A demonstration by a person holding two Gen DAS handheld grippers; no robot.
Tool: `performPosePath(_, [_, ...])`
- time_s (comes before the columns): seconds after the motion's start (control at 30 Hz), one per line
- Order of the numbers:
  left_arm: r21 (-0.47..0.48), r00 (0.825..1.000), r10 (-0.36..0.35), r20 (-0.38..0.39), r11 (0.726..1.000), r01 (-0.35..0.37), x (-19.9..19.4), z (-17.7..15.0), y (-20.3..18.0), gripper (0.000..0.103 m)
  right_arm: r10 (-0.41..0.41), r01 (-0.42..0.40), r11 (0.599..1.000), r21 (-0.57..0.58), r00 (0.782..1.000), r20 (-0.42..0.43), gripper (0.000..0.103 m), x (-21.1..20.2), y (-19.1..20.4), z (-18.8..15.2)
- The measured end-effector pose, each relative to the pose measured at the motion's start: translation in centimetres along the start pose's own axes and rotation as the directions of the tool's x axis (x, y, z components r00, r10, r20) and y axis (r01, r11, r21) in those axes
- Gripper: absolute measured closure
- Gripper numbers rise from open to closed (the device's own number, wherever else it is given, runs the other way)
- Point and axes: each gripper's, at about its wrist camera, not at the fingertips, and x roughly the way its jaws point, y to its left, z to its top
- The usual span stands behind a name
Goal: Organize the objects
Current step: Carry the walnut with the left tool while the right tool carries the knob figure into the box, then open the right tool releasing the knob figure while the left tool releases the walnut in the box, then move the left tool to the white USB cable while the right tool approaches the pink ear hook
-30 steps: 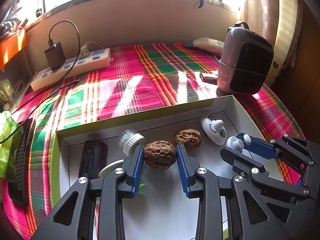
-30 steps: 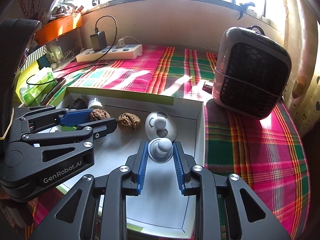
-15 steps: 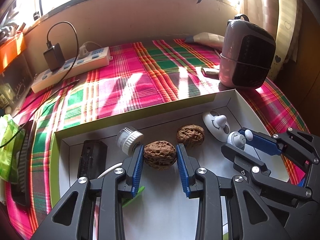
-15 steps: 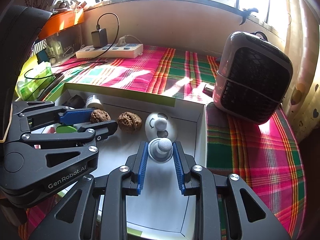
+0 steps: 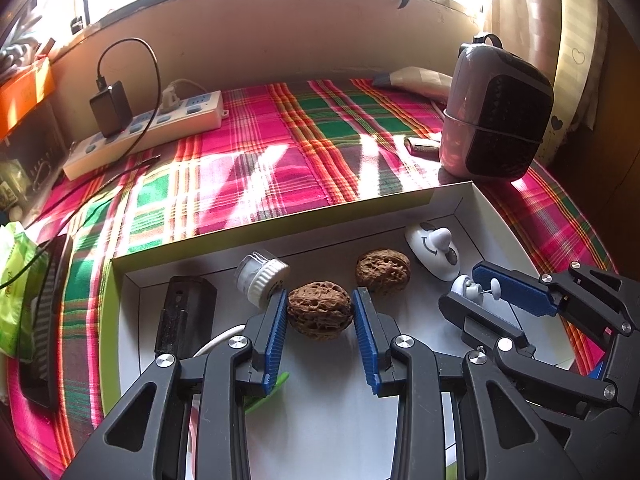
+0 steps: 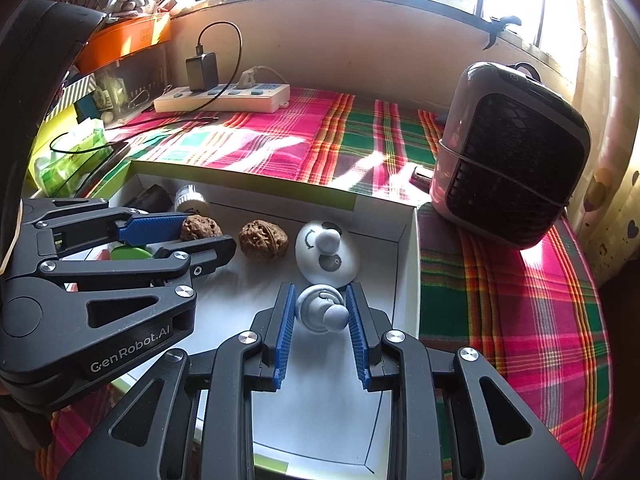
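2 grippers work inside the box (image 5: 448, 194). Left gripper (image 5: 320, 314) clamps a walnut (image 5: 319, 314): hard, light, knobbly; grip across its middle. Right gripper (image 6: 322, 314) clamps a smooth white knob (image 6: 322, 312), likely slippery.

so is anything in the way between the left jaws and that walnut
Nothing visible. The left gripper already has the walnut between its blue pads with no gap showing. The second walnut lies beyond it, apart, and the white-capped bottle lies off to one side.
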Motion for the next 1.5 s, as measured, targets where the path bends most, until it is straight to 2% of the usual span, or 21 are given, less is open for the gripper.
performPosePath(0.47, [-0.003, 1.000, 0.012, 0.007, 1.000, -0.012, -0.9, -0.4, 0.1, 0.071, -0.016, 0.016, 1.000, 0.008, 1.000, 0.014, 0.061, -0.6, 0.0, -0.2])
performPosePath(1.07, [-0.001, 0.999, -0.003, 0.051, 1.000, 0.003, -4.4, -1.9, -0.3, 0.070, -0.021, 0.019, 0.999, 0.047, 0.999, 0.046, 0.057, -3.4, 0.4, -1.3])
performPosePath(1.5, [0.008, 0.995, 0.029, 0.091, 1.000, -0.030, -7.4, -4.2, -0.6, 0.070, -0.023, 0.018, 0.998, 0.058, 0.997, 0.073, 0.057, -5.9, 1.5, -2.5])
